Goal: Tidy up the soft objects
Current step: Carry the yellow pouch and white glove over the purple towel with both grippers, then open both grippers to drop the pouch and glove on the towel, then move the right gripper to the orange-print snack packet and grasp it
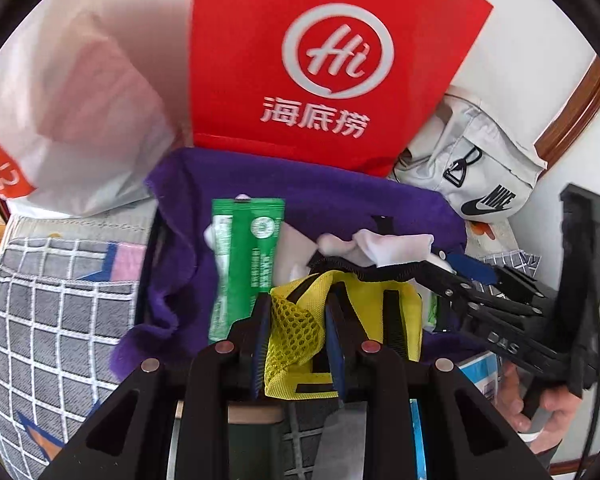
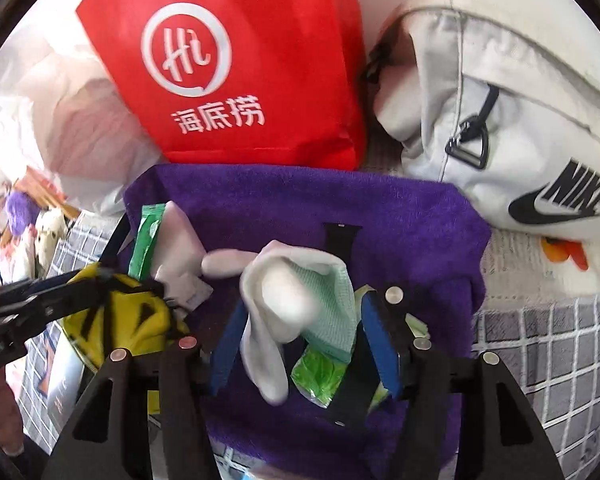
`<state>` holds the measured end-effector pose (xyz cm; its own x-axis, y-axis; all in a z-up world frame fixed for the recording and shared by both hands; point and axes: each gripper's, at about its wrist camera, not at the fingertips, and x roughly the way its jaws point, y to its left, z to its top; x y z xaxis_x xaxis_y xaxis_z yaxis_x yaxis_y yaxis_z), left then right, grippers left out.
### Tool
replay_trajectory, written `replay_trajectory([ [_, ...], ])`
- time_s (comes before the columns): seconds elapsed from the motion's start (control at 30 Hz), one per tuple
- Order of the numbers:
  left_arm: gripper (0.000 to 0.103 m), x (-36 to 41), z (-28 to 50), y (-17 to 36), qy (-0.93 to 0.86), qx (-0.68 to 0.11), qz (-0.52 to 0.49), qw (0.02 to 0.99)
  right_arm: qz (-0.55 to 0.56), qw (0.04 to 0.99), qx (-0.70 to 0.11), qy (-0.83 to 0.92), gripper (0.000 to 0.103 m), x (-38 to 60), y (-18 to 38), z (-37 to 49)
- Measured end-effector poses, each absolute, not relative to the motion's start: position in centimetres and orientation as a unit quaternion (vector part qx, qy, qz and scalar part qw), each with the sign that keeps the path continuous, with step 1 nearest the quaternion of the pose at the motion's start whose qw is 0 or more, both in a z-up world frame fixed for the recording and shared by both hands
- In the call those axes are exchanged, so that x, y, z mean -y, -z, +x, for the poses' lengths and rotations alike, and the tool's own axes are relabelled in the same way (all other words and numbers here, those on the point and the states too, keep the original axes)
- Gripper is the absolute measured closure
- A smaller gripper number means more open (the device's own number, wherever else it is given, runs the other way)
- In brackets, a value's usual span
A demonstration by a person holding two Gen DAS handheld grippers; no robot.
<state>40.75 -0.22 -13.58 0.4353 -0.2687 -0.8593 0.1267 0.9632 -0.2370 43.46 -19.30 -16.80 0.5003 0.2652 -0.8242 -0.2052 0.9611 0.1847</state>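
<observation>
So the right gripper (image 2: 300,344) had its jaws spread, with a white sock (image 2: 276,308) hanging loose between them, long axis running near-to-far over the purple towel (image 2: 300,200), pads not pressing it. The left gripper (image 1: 296,340) sat just to its left, jaws pinching a yellow mesh pouch (image 1: 300,320). A green packet (image 1: 246,256) lay further left on the towel. The sock sat right inside the right jaws, so I'd guess that hand was the nearer one for it. The red bag (image 2: 228,60) stood at the far side.
</observation>
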Motion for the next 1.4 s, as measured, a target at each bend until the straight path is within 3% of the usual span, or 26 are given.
replay_trajectory([
  [0.1, 0.078, 1.2, 41.2, 14.0, 0.124, -0.521, -0.065, 0.842, 0.041, 0.868, -0.475, -0.139, 0.035, 20.0, 16.0, 43.2],
  [0.47, 0.075, 1.9, 42.0, 16.1, 0.126, -0.532, -0.063, 0.835, 0.079, 0.882, -0.45, -0.113, 0.034, 23.0, 14.0, 42.6],
  [0.5, 0.071, 2.0, 42.0, 16.0, 0.131, -0.533, -0.062, 0.834, 0.079, 0.883, -0.449, -0.111, 0.034, 22.8, 13.9, 42.5],
  [0.6, 0.043, 2.1, 41.9, 15.4, 0.132, -0.525, -0.06, 0.838, 0.065, 0.885, -0.447, -0.111, 0.034, 22.1, 13.5, 42.0],
  [0.67, 0.037, 1.7, 41.8, 14.7, 0.123, -0.517, -0.057, 0.845, 0.048, 0.892, -0.436, -0.108, 0.034, 21.4, 12.9, 41.3],
  [1.07, 0.037, -3.5, 37.6, 11.6, 0.081, -0.506, -0.074, 0.856, 0.016, 0.889, -0.439, -0.13, 0.035, 17.1, 12.9, 33.2],
  [1.2, 0.037, -6.1, 35.0, 11.2, 0.068, -0.503, -0.09, 0.857, 0.0, 0.873, -0.461, -0.159, 0.048, 14.6, 15.1, 30.0],
  [1.4, 0.037, -9.4, 31.0, 11.4, 0.046, -0.499, -0.121, 0.857, -0.031, 0.851, -0.486, -0.195, 0.049, 11.0, 17.9, 25.2],
])
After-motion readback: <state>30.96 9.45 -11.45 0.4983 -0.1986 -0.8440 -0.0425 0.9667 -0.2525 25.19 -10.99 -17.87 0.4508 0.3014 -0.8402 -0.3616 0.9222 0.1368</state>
